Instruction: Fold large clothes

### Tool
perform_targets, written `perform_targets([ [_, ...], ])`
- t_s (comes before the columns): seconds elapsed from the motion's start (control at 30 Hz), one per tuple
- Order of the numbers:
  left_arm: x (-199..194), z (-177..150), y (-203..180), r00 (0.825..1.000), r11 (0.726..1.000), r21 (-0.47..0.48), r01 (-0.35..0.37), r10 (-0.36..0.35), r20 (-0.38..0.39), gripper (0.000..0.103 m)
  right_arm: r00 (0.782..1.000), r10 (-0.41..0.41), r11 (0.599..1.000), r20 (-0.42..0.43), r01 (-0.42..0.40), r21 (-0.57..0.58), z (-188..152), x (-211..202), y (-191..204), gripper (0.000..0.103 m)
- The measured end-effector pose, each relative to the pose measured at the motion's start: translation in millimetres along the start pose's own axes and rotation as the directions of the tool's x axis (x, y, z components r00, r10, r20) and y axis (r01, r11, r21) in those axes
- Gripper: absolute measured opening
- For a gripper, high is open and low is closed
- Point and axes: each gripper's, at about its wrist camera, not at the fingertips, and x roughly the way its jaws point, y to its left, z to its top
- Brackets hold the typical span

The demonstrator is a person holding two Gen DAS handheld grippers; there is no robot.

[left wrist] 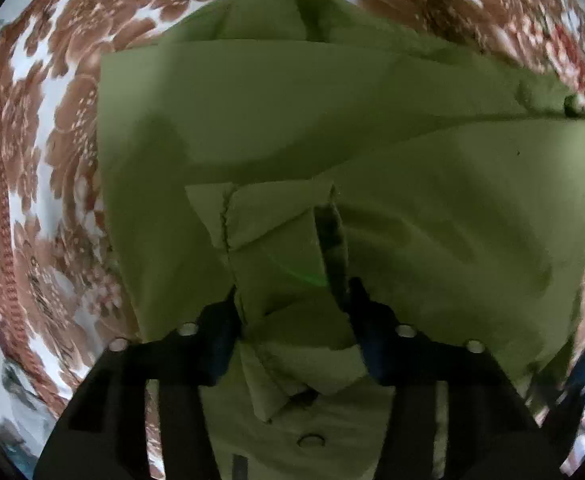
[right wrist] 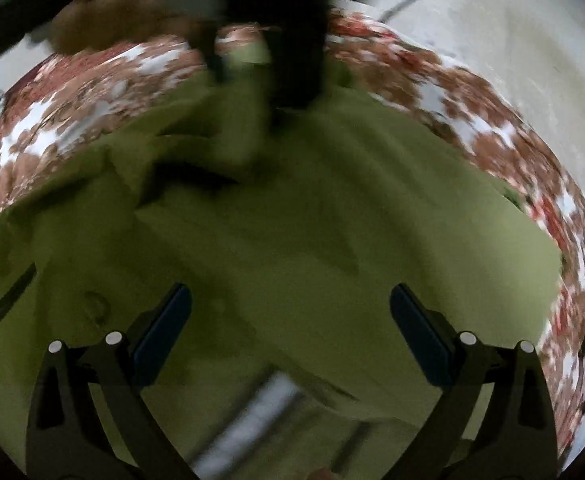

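A floral-patterned cloth [left wrist: 52,128] in brown, red and white covers the surface. A large green garment [left wrist: 292,120] lies spread across it, partly folded into flat layers. The left gripper [left wrist: 292,300] points down onto the garment, its jaws partway closed with a bunched fold of green fabric [left wrist: 280,248] between the pads and pressed by them. The right gripper [right wrist: 290,332] hovers over the garment, jaws spread wide and holding nothing; that view is blurred.

left gripper [left wrist: 292,300] points straight down, jaws clamped on cloth; right gripper [right wrist: 290,320] tilted downward, jaws wide apart
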Motion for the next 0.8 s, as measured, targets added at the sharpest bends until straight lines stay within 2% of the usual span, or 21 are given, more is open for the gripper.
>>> perform_targets([
  [0.07,-13,-4,10,0.999,0.999,-0.012,0.050,-0.050,0.015,0.047,1.000,0.002,0.995,0.014,-0.003,0.102,-7,-12,-41,0.098],
  [0.1,-23,-7,19,0.995,0.995,-0.031,0.097,-0.096,0.024,0.047,1.000,0.022,0.982,0.016,-0.024,0.188,-12,-14,-64,0.098],
  [0.13,-28,-8,27,0.992,0.992,-0.042,0.122,-0.121,0.028,0.047,0.999,0.036,0.966,0.015,-0.038,0.256,-17,-14,-82,0.098],
  [0.23,-38,-10,55,0.981,0.979,-0.052,0.195,-0.193,0.034,0.048,1.000,0.000,0.906,-0.010,0.004,0.423,-35,-9,-140,0.098],
  [0.3,-37,-9,80,0.980,0.977,-0.074,0.200,-0.198,0.029,0.049,0.999,-0.018,0.882,-0.034,0.032,0.470,-45,-2,-166,0.098],
  [0.37,-32,-9,105,0.979,0.974,-0.102,0.204,-0.204,0.016,0.057,0.996,-0.022,0.868,-0.090,0.064,0.493,-58,11,-186,0.098],
  [0.4,-31,-10,113,0.978,0.971,-0.117,0.207,-0.207,0.014,0.070,0.994,-0.021,0.862,-0.107,0.072,0.502,-63,15,-193,0.098],
  [0.43,-27,-13,123,0.978,0.969,-0.133,0.209,-0.209,0.015,0.071,0.992,-0.024,0.856,-0.124,0.085,0.510,-67,19,-198,0.098],
  [0.6,2,-34,155,0.953,0.933,-0.198,0.299,-0.303,0.011,0.071,0.990,-0.023,0.848,-0.136,0.091,0.521,-77,26,-198,0.098],
  [0.7,15,-44,151,0.952,0.935,-0.185,0.302,-0.306,0.009,0.071,0.989,-0.012,0.841,-0.146,0.089,0.533,-80,29,-192,0.098],
  [0.77,25,-46,150,0.945,0.925,-0.198,0.324,-0.328,0.015,0.071,0.988,-0.012,0.845,-0.152,0.091,0.526,-80,31,-189,0.098],
  [0.8,27,-47,151,0.943,0.922,-0.207,0.328,-0.332,0.018,0.065,0.988,-0.017,0.853,-0.152,0.094,0.514,-80,31,-186,0.098],
])
